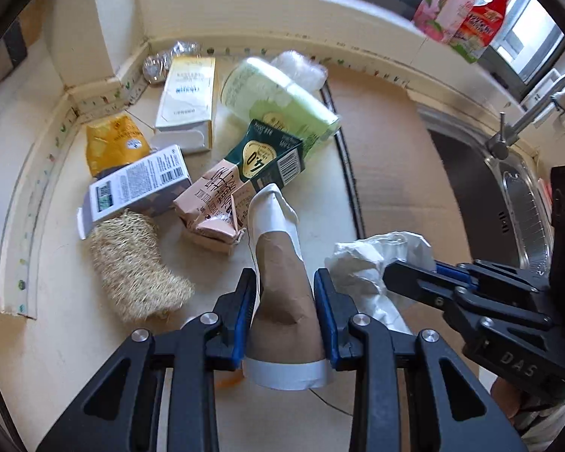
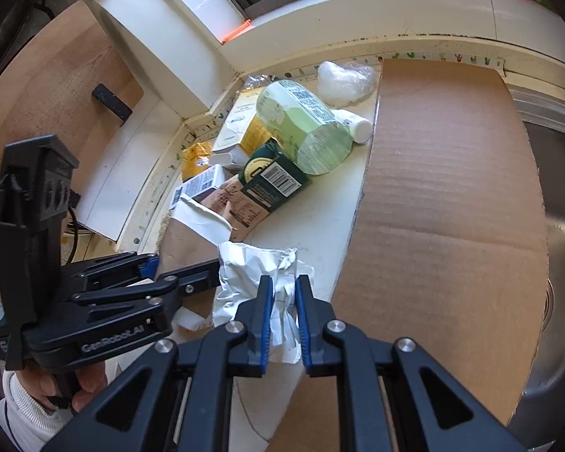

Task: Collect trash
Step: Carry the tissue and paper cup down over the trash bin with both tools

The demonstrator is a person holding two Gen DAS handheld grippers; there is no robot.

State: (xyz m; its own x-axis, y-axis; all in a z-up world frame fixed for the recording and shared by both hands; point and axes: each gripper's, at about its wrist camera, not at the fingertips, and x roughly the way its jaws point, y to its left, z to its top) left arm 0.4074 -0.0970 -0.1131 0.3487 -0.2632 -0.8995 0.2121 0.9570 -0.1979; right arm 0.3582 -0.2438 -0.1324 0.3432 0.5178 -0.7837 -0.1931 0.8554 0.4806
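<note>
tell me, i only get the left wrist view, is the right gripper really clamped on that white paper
observer: Yes. In the right wrist view the right gripper has both fingers pressed on the crumpled white paper, which bulges out above their tips.
operator: ok, anything hiding behind the green bottle
observer: A small white bottle lies on its side right beside it, towards the cardboard sheet.
</note>
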